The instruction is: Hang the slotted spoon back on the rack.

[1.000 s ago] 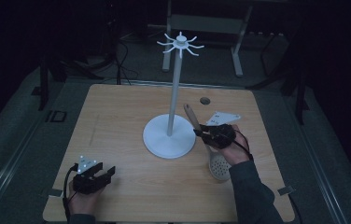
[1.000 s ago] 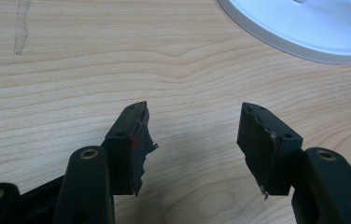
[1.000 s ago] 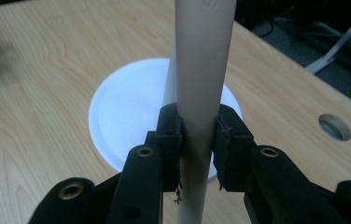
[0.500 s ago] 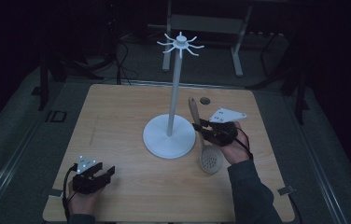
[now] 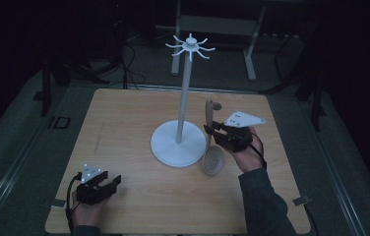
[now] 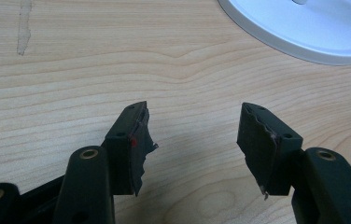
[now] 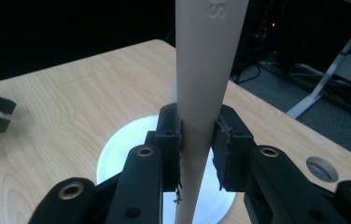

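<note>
The wooden table [image 5: 124, 123] is the biggest thing here, and there is just one. On it stands one white stand [image 5: 178, 142] with a round flat foot, a tall thin pole and a ring of little hooks [image 5: 191, 46] at the very top.

There is one beige spoon [image 5: 208, 142], a long one with holes in its round head. The right gripper [image 5: 211, 131] squeezes its handle between both black pads, so the spoon is held up off the table. In the right gripper view the handle [image 7: 201, 93] runs straight up between the two pads. Its long way goes from 12 o'clock at the handle tip to 6 o'clock at the round head, which hangs low, just beside the white foot at about 4 o'clock from the pole.

The hooks are high up at about 11 o'clock from the spoon's tip, well above it. I think the spoon must go up a lot before its handle end can reach a hook. The right hand is much nearer to the stand.

The left gripper [image 5: 105, 183] sits far off at 7 o'clock from the stand, near the table's front edge. Its two black pads [image 6: 134, 144] are wide apart and hold nothing.

There are two grippers, one in each hand.
</note>
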The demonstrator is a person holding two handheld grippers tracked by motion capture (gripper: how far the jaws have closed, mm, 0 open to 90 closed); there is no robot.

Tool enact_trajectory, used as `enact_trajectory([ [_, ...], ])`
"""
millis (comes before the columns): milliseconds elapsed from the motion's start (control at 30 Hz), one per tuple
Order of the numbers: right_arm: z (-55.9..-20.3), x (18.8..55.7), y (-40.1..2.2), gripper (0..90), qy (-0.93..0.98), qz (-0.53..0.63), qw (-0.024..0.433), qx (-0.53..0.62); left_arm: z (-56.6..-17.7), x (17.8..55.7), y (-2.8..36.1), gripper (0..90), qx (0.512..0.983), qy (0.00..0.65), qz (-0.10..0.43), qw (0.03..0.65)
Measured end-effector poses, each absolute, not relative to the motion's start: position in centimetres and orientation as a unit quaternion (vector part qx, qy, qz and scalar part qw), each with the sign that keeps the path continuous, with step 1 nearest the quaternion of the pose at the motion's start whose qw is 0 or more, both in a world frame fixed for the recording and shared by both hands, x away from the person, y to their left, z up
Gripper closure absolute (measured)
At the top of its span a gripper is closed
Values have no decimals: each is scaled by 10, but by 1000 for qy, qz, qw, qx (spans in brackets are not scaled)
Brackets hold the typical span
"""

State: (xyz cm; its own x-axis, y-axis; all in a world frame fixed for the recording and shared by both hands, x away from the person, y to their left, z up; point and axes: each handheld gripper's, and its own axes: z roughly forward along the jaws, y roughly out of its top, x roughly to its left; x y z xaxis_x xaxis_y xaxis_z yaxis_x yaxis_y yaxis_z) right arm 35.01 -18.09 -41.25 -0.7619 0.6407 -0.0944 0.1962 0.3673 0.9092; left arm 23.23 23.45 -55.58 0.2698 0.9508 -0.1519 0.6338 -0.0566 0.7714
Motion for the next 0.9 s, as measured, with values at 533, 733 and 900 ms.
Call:
enact_trajectory([
  [533, -397, 345, -177, 738, 779, 517, 245, 258, -556, 232, 235, 437, 697, 569, 205, 386],
  [733, -393, 347, -176, 737, 768, 524, 248, 271, -556, 232, 235, 437, 697, 569, 205, 386],
  [900, -387, 347, -174, 737, 761, 529, 251, 281, -556, 232, 234, 437, 697, 568, 205, 386],
])
